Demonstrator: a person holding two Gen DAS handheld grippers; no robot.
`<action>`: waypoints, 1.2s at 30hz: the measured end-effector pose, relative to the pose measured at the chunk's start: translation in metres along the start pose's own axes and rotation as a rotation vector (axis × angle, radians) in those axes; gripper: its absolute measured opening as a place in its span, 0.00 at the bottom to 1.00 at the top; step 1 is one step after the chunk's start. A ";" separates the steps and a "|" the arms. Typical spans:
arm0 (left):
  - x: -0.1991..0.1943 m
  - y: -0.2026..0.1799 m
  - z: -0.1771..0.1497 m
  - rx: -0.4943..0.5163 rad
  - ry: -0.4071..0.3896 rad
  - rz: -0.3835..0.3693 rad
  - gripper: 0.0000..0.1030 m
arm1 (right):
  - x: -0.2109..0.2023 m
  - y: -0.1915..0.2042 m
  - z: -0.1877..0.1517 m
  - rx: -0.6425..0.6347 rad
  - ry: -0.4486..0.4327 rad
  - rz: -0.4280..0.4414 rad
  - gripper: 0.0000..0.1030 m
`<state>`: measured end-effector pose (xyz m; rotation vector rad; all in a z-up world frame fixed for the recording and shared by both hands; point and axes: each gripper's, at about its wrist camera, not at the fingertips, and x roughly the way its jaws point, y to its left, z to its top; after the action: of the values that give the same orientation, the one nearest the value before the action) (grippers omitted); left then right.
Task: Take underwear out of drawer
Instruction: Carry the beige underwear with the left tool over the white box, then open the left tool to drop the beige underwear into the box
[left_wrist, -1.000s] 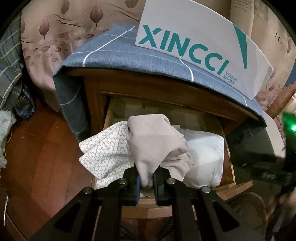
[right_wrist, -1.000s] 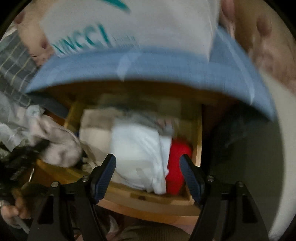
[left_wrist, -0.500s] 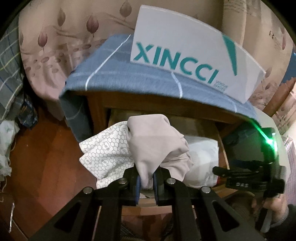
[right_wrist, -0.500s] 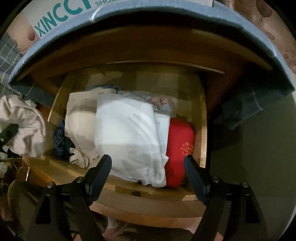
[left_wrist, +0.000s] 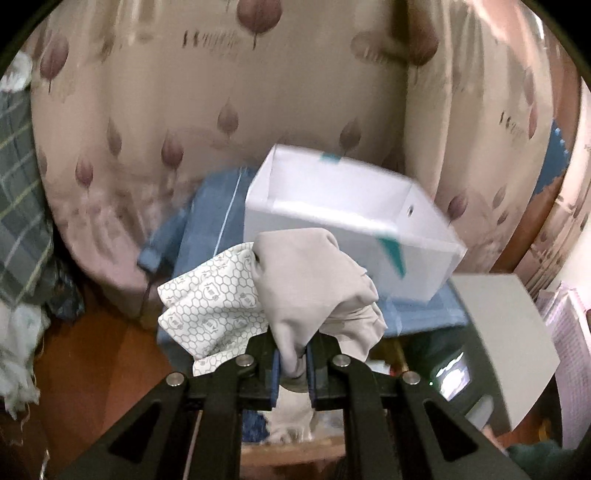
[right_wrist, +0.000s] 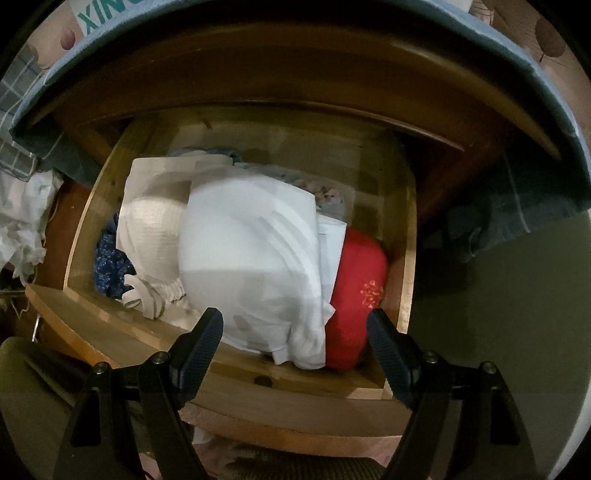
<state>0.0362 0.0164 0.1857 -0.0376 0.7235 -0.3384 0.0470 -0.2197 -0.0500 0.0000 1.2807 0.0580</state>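
Note:
My left gripper (left_wrist: 292, 363) is shut on a beige pair of underwear (left_wrist: 314, 288) with a white honeycomb-print part (left_wrist: 210, 306), held up high above the nightstand. The open wooden drawer (right_wrist: 400, 280) fills the right wrist view. In it lie a large white folded garment (right_wrist: 251, 266), a cream ribbed piece (right_wrist: 147, 236), a red piece (right_wrist: 360, 291) at the right and a dark blue floral one (right_wrist: 107, 266) at the left. My right gripper (right_wrist: 295, 328) hangs open over the drawer's front edge, its fingers apart above the white and red cloth, touching nothing.
A white shoe box (left_wrist: 351, 225) sits open-topped on the blue cloth (left_wrist: 207, 229) covering the nightstand. A leaf-patterned curtain (left_wrist: 184, 110) hangs behind. Checked fabric (left_wrist: 22, 206) and white cloth (left_wrist: 18, 350) lie left on the wooden floor (left_wrist: 92, 369). A grey panel (left_wrist: 506, 343) stands right.
My left gripper has risen with the underwear, from just above the drawer to above the nightstand top. The right gripper's jaws widened slightly and it settled closer over the drawer.

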 end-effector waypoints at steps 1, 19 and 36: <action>-0.004 -0.003 0.011 0.012 -0.017 0.002 0.10 | 0.000 -0.001 0.000 0.004 0.000 0.004 0.75; 0.091 -0.063 0.156 0.170 -0.025 0.001 0.10 | -0.007 -0.012 0.001 0.049 -0.028 0.084 0.75; 0.201 -0.049 0.133 0.138 0.198 0.065 0.12 | -0.005 -0.012 0.001 0.084 -0.037 0.168 0.75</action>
<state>0.2492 -0.1045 0.1632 0.1516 0.8941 -0.3320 0.0467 -0.2319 -0.0452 0.1798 1.2437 0.1479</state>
